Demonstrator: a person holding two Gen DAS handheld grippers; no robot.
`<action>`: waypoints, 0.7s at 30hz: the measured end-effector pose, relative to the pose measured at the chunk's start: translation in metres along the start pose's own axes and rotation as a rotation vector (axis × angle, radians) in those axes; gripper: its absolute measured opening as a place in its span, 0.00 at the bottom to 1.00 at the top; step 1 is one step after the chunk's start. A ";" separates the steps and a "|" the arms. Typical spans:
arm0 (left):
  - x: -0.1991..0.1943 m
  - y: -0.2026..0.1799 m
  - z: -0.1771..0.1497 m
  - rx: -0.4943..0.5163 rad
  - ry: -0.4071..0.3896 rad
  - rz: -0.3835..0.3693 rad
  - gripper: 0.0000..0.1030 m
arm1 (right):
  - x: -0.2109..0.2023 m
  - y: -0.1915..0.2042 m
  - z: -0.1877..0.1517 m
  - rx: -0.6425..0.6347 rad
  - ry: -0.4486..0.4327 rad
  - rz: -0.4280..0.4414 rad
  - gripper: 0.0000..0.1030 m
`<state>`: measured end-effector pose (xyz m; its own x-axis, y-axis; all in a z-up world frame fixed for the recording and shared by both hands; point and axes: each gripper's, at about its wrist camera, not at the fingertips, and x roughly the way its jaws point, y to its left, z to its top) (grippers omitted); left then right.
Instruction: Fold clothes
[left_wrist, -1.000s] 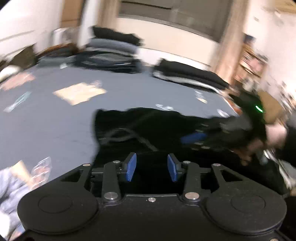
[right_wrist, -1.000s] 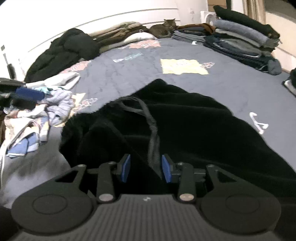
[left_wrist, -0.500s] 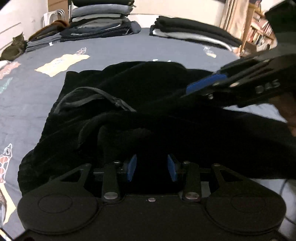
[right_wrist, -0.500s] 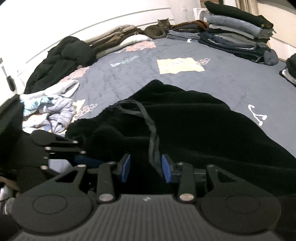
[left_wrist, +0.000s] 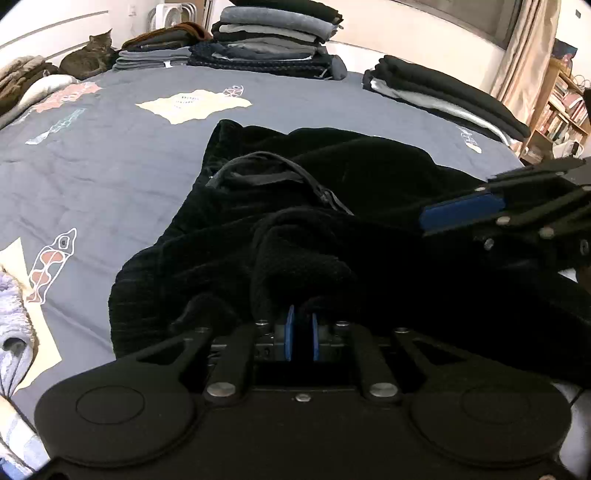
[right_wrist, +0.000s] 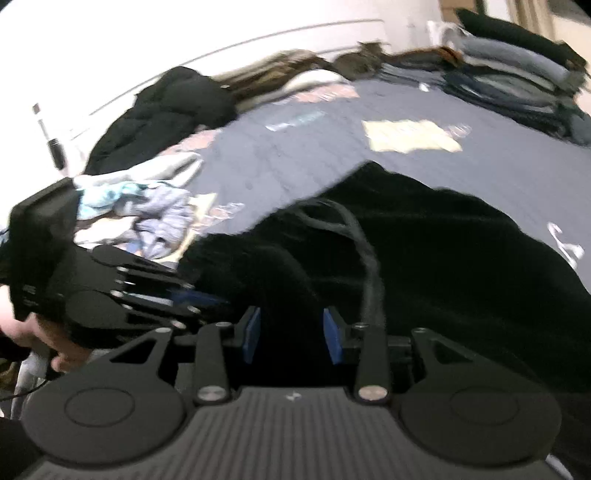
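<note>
A black fleece garment (left_wrist: 369, 177) with a grey drawstring (left_wrist: 280, 162) lies crumpled on the blue-grey bed cover (left_wrist: 110, 155). My left gripper (left_wrist: 301, 338) is down on its near edge. Its jaws are closing, and the blue pads stand almost together with a raised fold of the black fabric pinched between them. In the right wrist view the same garment (right_wrist: 443, 258) fills the middle. My right gripper (right_wrist: 291, 336) hovers over it with its pads well apart and their inner faces bare. The right gripper (left_wrist: 424, 221) reaches in from the right, and the left gripper (right_wrist: 207, 295) comes in from the left.
Folded stacks of clothes (left_wrist: 273, 40) and a black folded pile (left_wrist: 443, 88) line the far side of the bed. A cat (left_wrist: 90, 55) lies at the far left. Crumpled light clothes (right_wrist: 147, 206) and a black jacket (right_wrist: 173, 110) sit to the left. A bookshelf (left_wrist: 561, 110) stands at the right.
My left gripper has dropped onto the garment and its pads have closed from wide apart to nearly touching around a fold. The right wrist view has shifted and blurred, with its pads unchanged.
</note>
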<state>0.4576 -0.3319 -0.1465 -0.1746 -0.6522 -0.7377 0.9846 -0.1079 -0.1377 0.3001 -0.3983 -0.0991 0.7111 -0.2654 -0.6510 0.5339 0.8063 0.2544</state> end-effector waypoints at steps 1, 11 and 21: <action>0.000 0.000 0.000 -0.007 0.000 -0.002 0.10 | 0.004 0.006 0.002 -0.026 0.006 0.008 0.36; 0.002 0.007 -0.002 -0.036 0.012 -0.012 0.10 | 0.056 0.005 0.013 -0.124 0.077 -0.001 0.33; 0.004 0.008 0.005 -0.072 -0.073 -0.099 0.11 | 0.022 -0.004 0.013 -0.039 -0.004 0.017 0.08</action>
<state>0.4647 -0.3391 -0.1467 -0.2675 -0.6938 -0.6686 0.9587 -0.1223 -0.2566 0.3196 -0.4141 -0.1053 0.7216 -0.2534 -0.6443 0.5038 0.8305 0.2376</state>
